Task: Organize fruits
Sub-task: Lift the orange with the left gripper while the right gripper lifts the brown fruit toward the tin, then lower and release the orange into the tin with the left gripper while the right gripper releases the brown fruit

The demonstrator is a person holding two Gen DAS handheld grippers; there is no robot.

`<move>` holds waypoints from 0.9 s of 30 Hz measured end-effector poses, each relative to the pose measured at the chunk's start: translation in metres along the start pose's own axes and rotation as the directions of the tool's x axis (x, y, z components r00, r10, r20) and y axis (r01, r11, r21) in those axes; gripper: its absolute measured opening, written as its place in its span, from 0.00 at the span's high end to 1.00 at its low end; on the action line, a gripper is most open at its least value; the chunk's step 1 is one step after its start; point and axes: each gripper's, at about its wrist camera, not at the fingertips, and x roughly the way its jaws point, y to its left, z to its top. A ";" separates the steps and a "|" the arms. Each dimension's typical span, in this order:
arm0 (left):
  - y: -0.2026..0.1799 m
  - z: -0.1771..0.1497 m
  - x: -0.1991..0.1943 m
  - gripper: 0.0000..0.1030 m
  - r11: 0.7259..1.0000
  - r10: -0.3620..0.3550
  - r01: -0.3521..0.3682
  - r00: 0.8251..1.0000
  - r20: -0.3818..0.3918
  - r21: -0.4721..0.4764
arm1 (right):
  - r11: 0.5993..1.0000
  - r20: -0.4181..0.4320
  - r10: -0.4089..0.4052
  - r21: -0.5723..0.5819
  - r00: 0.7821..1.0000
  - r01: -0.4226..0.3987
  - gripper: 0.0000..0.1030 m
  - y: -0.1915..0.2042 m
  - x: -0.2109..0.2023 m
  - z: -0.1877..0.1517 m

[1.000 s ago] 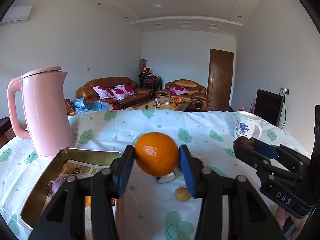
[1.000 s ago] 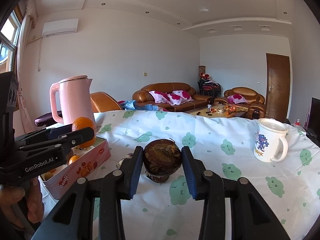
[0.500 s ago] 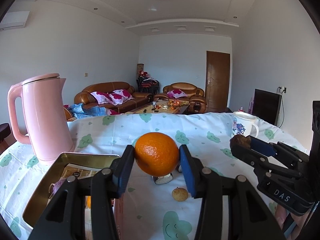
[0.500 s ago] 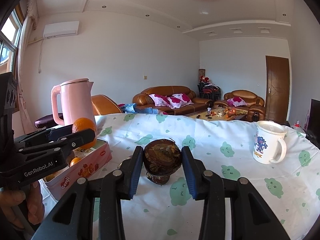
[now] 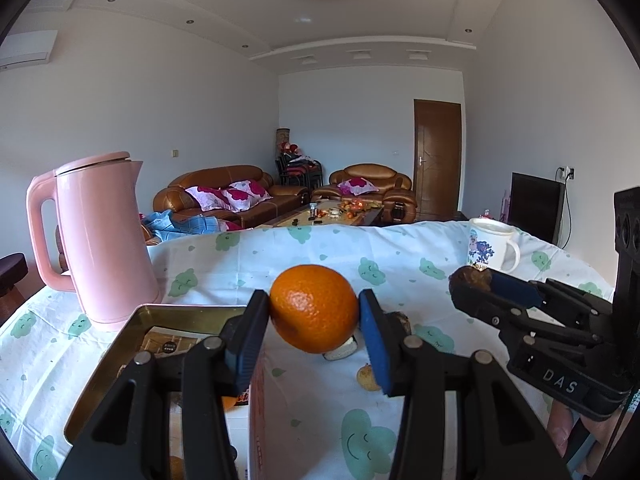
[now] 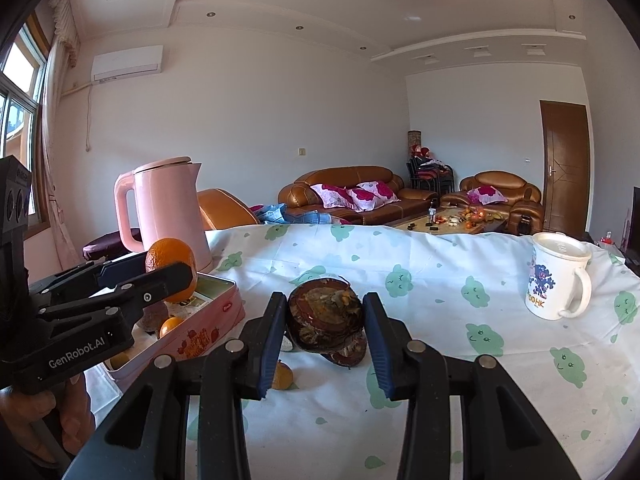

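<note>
Tablecloth (image 6: 420, 264) with green cloud faces

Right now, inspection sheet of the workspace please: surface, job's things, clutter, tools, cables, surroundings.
Surface: table under a white cloth printed with green clouds.
Job's things: orange held above the table beside the open tin; the tin holds a small orange fruit and a darker one. Brown fruit held off the cloth. Small yellow fruit and another brown piece lie loose on the cloth.
Clutter: pink kettle behind the tin; mug at the right.
Tools: left tool shut on the orange; right tool shut on the brown fruit.
Cables: one hanging from a wall socket by the television.
Surroundings: brown sofas, door, air conditioner.
</note>
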 end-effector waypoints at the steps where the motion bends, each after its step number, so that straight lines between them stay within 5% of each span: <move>1: 0.001 0.000 -0.001 0.54 1.000 0.003 -0.003 1.000 -0.001 0.000 | 1.000 -0.002 0.005 -0.003 1.000 -0.005 0.60 0.002 0.001 0.001; 27: 0.084 -0.008 -0.008 0.54 0.981 0.169 -0.176 0.981 -0.091 -0.079 | 0.981 -0.052 0.148 -0.115 0.988 -0.153 0.60 0.084 0.031 0.017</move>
